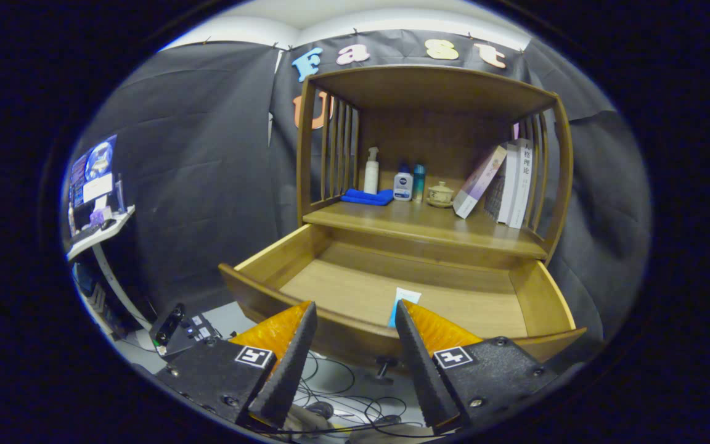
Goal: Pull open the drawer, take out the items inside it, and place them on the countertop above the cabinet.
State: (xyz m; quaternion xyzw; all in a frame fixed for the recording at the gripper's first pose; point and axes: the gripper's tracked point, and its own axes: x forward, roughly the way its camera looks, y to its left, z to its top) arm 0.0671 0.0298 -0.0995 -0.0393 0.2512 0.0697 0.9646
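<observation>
Jaws wide apart, nothing btwn them; the gripper hangs just in front of the drawer, w/ the tips over its front rail. Drawer is already pulled out, so step one looks done. Its knob shows under the front board, btwn the fingers and lower down.

Inside the drawer: one small light-blue and white flat item, lying on the drawer floor just behind the front rail, right beside the right finger's tip and partly hidden by it. Can't tell what it is, maybe a packet or card. Rest of the drawer floor looks bare, though the near strip is hidden by the rail and fingers.

Countertop sits directly above the drawer. On it: blue cloth, pump bottle, two smaller bottles, a lidded cup, books leaning at the right. Probably earlier contents parked at the back, leaving the front strip free for a drop, but that's a guess.

Pose: gripper roughly level, pointed at the cabinet, slightly above the rail and looking down into the drawer. Wide opening suits an approach, not a hold. Item is off-centre toward the right finger, so the next move likely needs a shift right + dip over the rail to bracket it. Flat item on flat wood = tricky pinch, may slide.
</observation>
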